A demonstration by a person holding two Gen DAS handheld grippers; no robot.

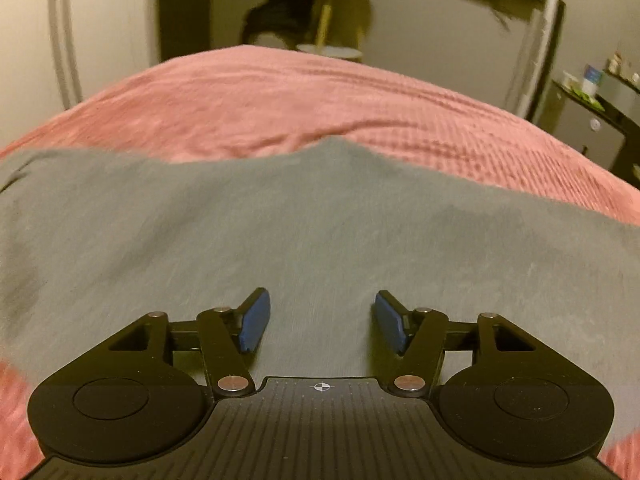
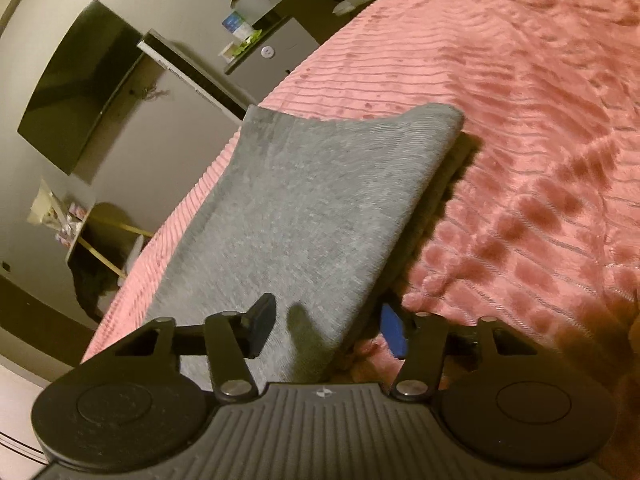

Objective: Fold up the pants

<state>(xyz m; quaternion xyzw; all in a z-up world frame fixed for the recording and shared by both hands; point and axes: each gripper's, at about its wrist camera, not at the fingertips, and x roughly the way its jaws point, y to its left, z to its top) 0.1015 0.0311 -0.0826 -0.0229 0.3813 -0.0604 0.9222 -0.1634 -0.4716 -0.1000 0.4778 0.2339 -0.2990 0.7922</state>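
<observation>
Pants [image 2: 304, 216] lie folded near bed [image 2: 520, 120] edge. Left tongs [image 1: 322, 320] gape, empty; right tongs [image 2: 328, 330] straddle the fabric, unpinched. Risk: top layer slipping, fold skewing.

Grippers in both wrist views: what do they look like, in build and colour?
Both match: the left gripper and right gripper have matte black bodies with ribbed top plates, two round black discs, silver pivot pins, black linkage arms and blue pads. A small white crosshair mark sits at the centre. No cables or sleeves show.
</observation>
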